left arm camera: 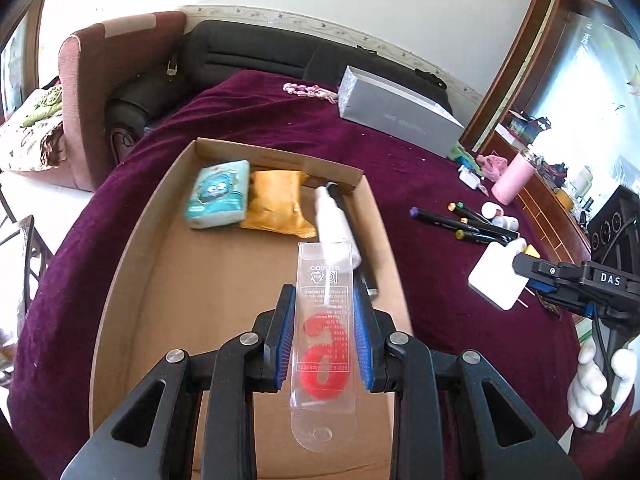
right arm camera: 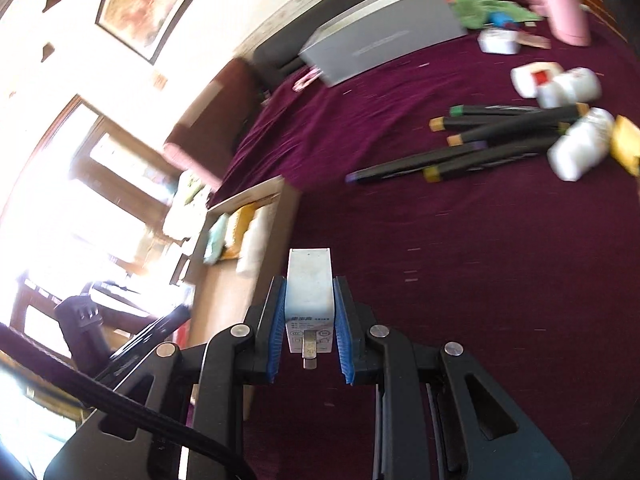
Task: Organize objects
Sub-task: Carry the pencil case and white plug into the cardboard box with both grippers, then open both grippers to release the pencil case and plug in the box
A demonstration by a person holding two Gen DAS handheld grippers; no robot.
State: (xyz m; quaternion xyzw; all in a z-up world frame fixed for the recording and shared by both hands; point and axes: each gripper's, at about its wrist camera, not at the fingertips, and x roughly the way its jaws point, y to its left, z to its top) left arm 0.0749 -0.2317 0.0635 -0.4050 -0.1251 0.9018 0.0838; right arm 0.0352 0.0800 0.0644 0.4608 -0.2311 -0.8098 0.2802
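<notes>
Clear flat plastic sleeve with a red candle (left arm camera: 323,344) sits clamped between the left gripper (left arm camera: 323,334) fingers, poised over the brown cardboard tray (left arm camera: 132,280) for sorting; right gripper (right arm camera: 310,320) pinches a white plug-in charger block (right arm camera: 310,288) beyond the tray's wall, above the maroon cloth (right arm camera: 480,280)

left claw (left arm camera: 324,312) gripping candle pack (left arm camera: 322,344), over cardboard box (left arm camera: 132,264)

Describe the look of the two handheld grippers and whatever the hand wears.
Both the left gripper and the right gripper have black angular linkage arms with silver pivot pins and ribbed blue pads. The right one is marked "DAS". A white glove covers the hand at its black handle.
</notes>
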